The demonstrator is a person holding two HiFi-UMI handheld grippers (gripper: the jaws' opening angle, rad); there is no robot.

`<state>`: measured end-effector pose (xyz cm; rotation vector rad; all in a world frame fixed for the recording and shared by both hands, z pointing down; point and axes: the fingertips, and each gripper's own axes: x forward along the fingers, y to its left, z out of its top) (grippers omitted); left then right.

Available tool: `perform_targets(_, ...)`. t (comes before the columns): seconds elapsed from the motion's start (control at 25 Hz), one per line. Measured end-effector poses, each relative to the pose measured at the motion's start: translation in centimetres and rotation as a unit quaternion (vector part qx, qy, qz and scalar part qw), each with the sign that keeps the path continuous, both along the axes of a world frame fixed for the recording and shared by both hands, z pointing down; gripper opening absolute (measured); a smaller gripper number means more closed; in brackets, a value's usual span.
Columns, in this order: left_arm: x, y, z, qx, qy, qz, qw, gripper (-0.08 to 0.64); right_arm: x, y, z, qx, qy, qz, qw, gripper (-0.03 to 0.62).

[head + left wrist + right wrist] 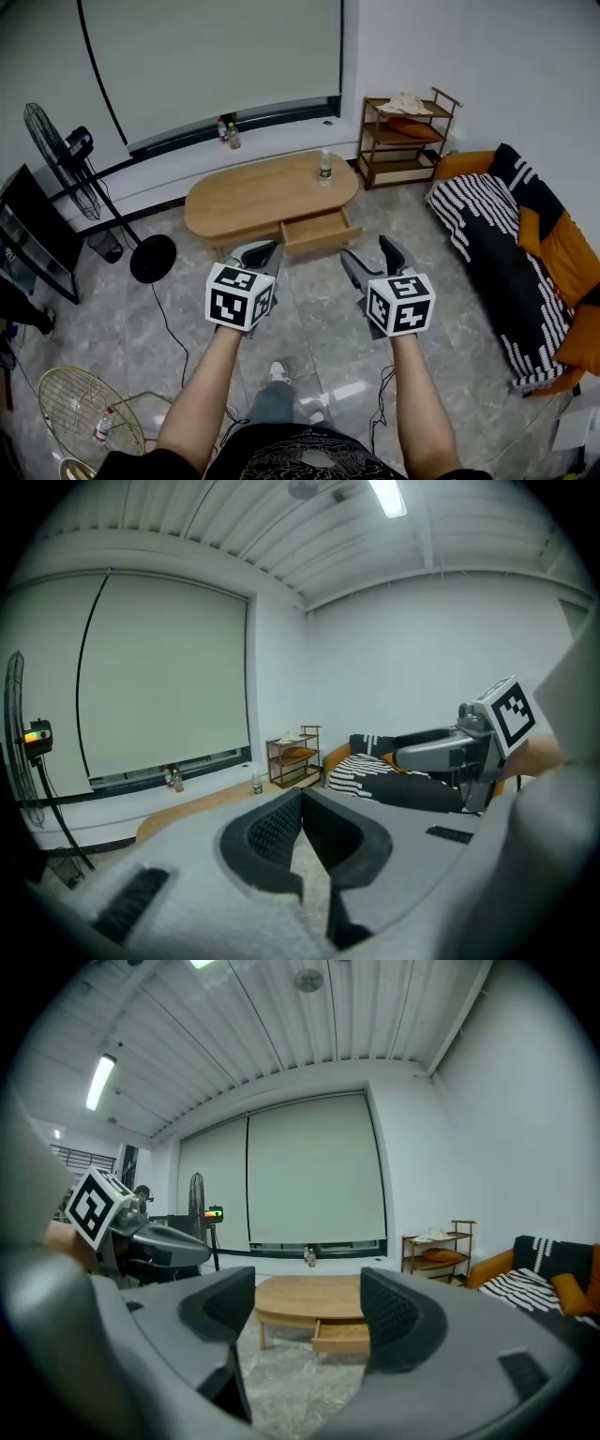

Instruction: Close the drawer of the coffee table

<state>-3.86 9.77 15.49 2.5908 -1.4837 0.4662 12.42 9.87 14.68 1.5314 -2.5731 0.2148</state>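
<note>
The oval wooden coffee table point(253, 192) stands ahead of me on the tiled floor. Its drawer point(321, 230) is pulled out toward me and looks empty. A water bottle point(325, 167) stands on the tabletop's right end. My left gripper point(265, 251) hangs short of the table's front, left of the drawer, and its jaws meet at the tips with nothing between them point(302, 799). My right gripper point(367, 249) hovers just right of the drawer, apart from it, jaws wide and empty. In the right gripper view the table point(300, 1293) and drawer point(342, 1335) show between the open jaws point(307, 1312).
A standing fan point(70, 155) with a round base point(153, 258) is left of the table, with a dark TV stand point(33, 239) beyond it. A wooden shelf point(403, 141) and a sofa point(525, 253) fill the right side. A loose fan guard point(80, 403) lies at lower left.
</note>
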Motion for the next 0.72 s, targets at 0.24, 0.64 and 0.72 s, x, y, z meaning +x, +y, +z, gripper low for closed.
perform_targets(0.24,-0.6,-3.3,0.8,0.003,0.005,-0.008,0.9999,0.006,-0.9,-3.4,0.8,0.001,0.004,-0.011,1.0,0.35)
perform_targets(0.64,-2.0,-15.3,2.7,-0.001,0.02,-0.009,0.9997,0.006,-3.4,-15.3,2.5,-0.005,0.014,-0.02,1.0,0.36)
perform_targets(0.72,-2.3,-18.4,3.2,-0.007,0.024,-0.008,0.9997,0.006,-3.8,-18.4,2.9,-0.009,0.015,-0.019,1.0,0.36)
